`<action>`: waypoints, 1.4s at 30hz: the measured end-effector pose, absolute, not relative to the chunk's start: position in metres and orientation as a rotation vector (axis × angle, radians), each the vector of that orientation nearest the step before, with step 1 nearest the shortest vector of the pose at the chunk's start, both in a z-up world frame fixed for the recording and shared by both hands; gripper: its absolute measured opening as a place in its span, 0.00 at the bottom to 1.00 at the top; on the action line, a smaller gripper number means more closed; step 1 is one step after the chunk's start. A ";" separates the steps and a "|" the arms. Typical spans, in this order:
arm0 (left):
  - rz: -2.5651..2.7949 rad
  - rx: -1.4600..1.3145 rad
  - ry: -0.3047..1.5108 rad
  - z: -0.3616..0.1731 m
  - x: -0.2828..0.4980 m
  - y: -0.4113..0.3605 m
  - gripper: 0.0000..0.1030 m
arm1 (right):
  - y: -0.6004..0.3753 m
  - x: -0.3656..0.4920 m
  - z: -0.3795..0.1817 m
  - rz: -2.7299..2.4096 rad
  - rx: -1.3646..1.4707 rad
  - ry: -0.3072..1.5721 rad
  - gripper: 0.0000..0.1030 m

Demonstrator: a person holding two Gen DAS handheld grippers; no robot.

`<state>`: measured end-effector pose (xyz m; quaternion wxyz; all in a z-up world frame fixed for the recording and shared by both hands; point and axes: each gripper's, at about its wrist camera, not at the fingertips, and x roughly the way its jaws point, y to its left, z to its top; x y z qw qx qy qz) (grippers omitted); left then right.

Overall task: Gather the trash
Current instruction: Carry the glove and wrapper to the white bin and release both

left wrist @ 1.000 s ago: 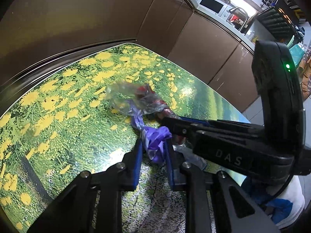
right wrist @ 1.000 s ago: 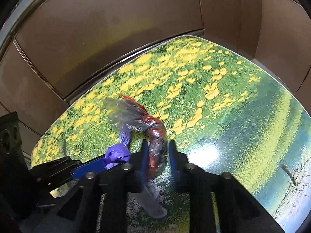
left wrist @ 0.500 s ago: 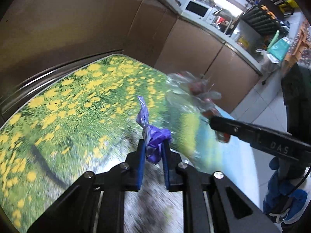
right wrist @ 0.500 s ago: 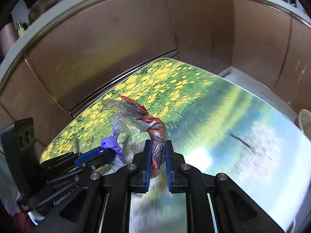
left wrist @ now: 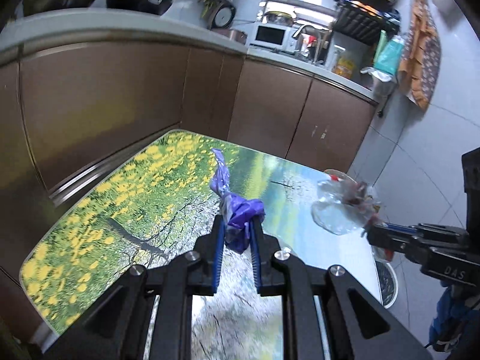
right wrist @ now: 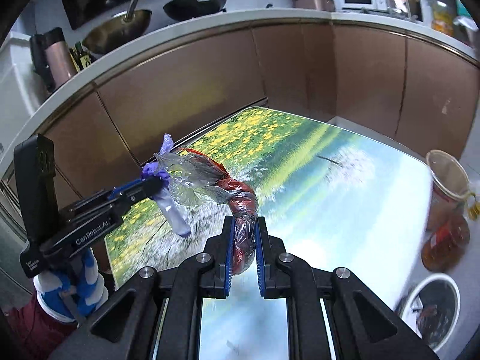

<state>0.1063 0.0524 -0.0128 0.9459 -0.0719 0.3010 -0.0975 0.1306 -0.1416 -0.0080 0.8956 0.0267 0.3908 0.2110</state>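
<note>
My left gripper (left wrist: 237, 225) is shut on a crumpled purple glove (left wrist: 237, 213) and holds it up above the flower-print table (left wrist: 120, 210). My right gripper (right wrist: 243, 225) is shut on a twisted clear and red plastic bag (right wrist: 240, 204), also lifted off the table. In the right wrist view the left gripper (right wrist: 153, 184) with the purple glove (right wrist: 171, 207) is at the left. In the left wrist view the right gripper (left wrist: 372, 231) holds the plastic bag (left wrist: 339, 207) at the right.
A white trash bin (right wrist: 432, 309) stands on the floor at the table's right end, also in the left wrist view (left wrist: 388, 282). A basket and an amber oil bottle (right wrist: 444, 240) stand beside it. Brown cabinets (left wrist: 120, 96) run behind the table.
Both grippers have lifted their trash off the table and swung to the right, towards the table's right end. The bag and glove have come apart from each other.
</note>
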 end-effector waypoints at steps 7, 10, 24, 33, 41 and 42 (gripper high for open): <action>-0.220 -0.077 0.558 0.006 0.061 0.027 0.14 | -0.177 0.075 0.006 0.371 0.086 0.768 0.13; -0.227 -0.064 0.545 0.011 0.046 0.020 0.15 | -0.188 0.054 0.009 0.348 0.098 0.756 0.13; -0.203 0.026 0.520 0.017 0.015 -0.004 0.15 | -0.222 0.009 0.005 0.289 0.134 0.734 0.13; -0.244 0.105 0.532 0.011 0.018 -0.046 0.15 | -0.276 -0.009 -0.009 0.200 0.202 0.729 0.13; -0.286 0.162 0.569 -0.001 0.028 -0.089 0.15 | -0.323 -0.026 -0.016 0.126 0.232 0.715 0.13; -0.291 0.169 0.576 -0.003 0.029 -0.095 0.15 | -0.328 -0.028 -0.018 0.118 0.237 0.714 0.13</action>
